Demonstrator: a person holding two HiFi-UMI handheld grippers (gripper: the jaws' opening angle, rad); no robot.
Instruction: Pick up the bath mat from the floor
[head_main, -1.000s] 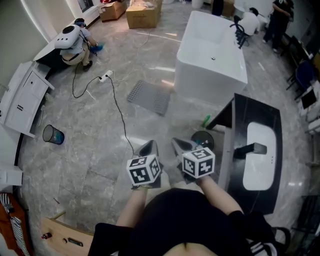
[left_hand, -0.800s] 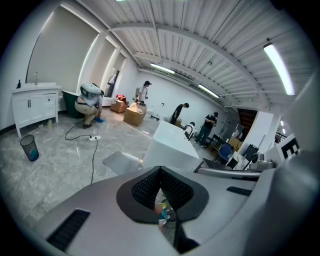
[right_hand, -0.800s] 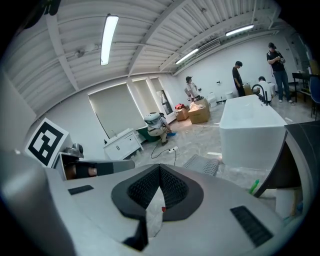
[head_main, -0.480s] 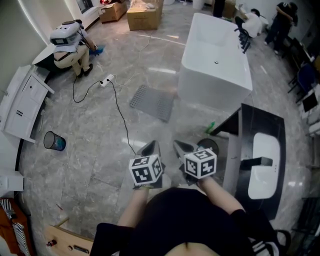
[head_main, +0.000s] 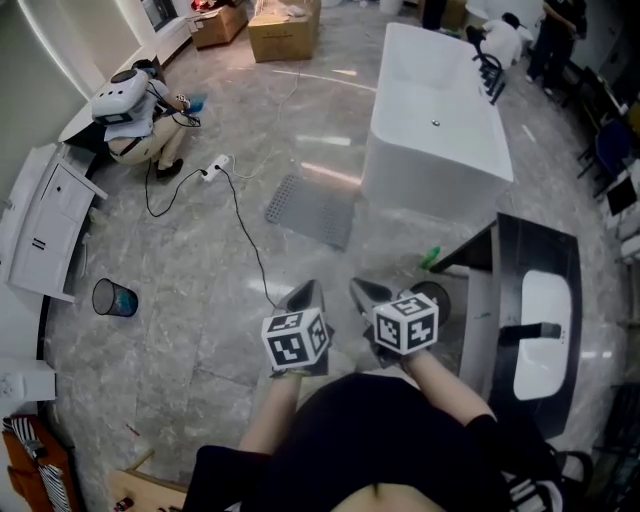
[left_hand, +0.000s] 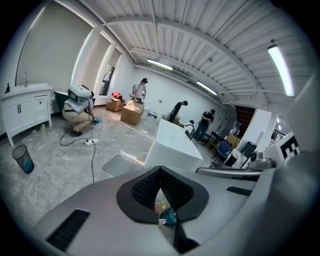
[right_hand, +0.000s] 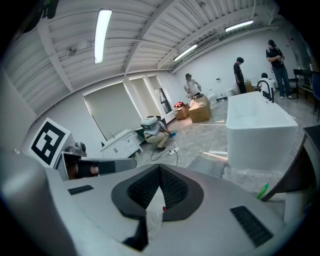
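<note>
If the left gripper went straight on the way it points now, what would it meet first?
Probably the bare floor, short of the bath mat. The left gripper tilts down toward the mat, and nothing stands between them; depth is hard to judge, so it might reach the mat's near edge.

The person wears a black short-sleeved top (head_main: 370, 440). The left claw (head_main: 303, 293) and right claw (head_main: 362, 292) are smooth grey shells, each carrying a white cube (head_main: 295, 338) printed with black square markers. Black ribbed pads (left_hand: 145, 187) line the jaws' inner faces.
</note>
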